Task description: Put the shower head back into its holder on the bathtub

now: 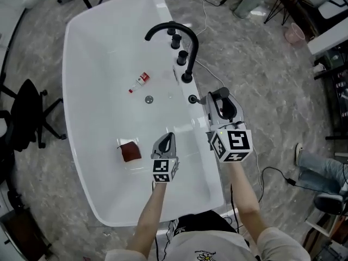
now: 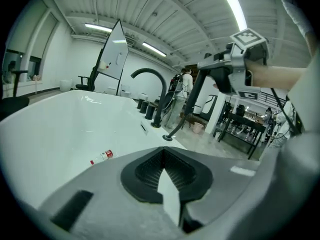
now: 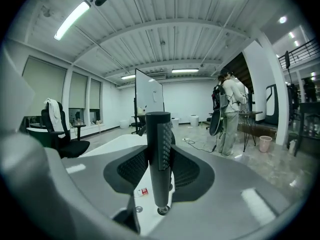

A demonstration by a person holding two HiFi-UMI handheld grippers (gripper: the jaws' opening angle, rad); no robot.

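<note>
The black shower head (image 1: 224, 106) stands upright between the jaws of my right gripper (image 1: 218, 98), which is shut on it beside the white bathtub's right rim (image 1: 202, 145). In the right gripper view its ribbed handle (image 3: 159, 154) hangs just above the small round holder (image 3: 161, 210). That holder (image 1: 192, 98) sits on the rim, a little left of the shower head and below the black faucet (image 1: 179, 34). My left gripper (image 1: 167, 138) hovers over the tub, shut and empty (image 2: 163, 154). The left gripper view shows the shower head (image 2: 198, 91) slanting down toward the holder (image 2: 167, 137).
A small bottle with a red label (image 1: 141, 80) lies near the drain (image 1: 149, 98). A dark red cloth (image 1: 129, 152) rests on the tub floor at the left. An office chair (image 1: 27, 118) stands left of the tub. Cables (image 1: 272, 173) and a person's legs (image 1: 321, 167) are on the right.
</note>
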